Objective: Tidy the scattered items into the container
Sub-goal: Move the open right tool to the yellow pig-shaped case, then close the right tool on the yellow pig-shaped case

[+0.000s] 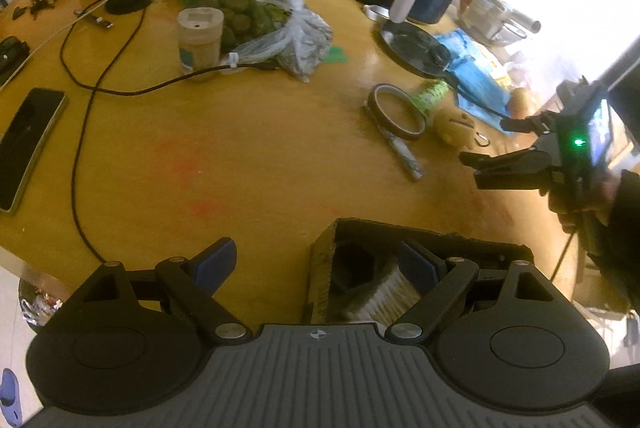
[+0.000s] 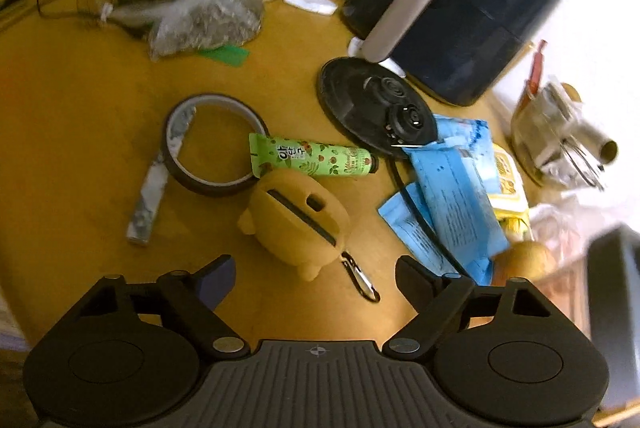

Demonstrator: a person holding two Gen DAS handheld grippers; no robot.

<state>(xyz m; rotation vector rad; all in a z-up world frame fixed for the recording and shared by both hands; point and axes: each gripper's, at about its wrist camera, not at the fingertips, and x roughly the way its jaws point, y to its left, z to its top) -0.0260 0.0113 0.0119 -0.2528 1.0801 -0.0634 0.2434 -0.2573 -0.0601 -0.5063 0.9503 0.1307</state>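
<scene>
Risk assessment at capture, both claws empty. Right claw (image 2: 314, 274) spread wide, poised just short of tan figure case (image 2: 294, 224) on tabletop (image 2: 100, 100). Beyond case: green tube (image 2: 316, 158), touching tape ring (image 2: 216, 144); foil stick (image 2: 154, 184) lying under the ring's far-left edge. Left claw (image 1: 316, 262) likewise spread, hovering at cardboard box (image 1: 420, 240), with a brush inside. Likely faults: rounded case slipping from pads; carabiner (image 2: 362, 282) snagging black cable (image 2: 424, 224) at right; tube dragged along on closure.
</scene>
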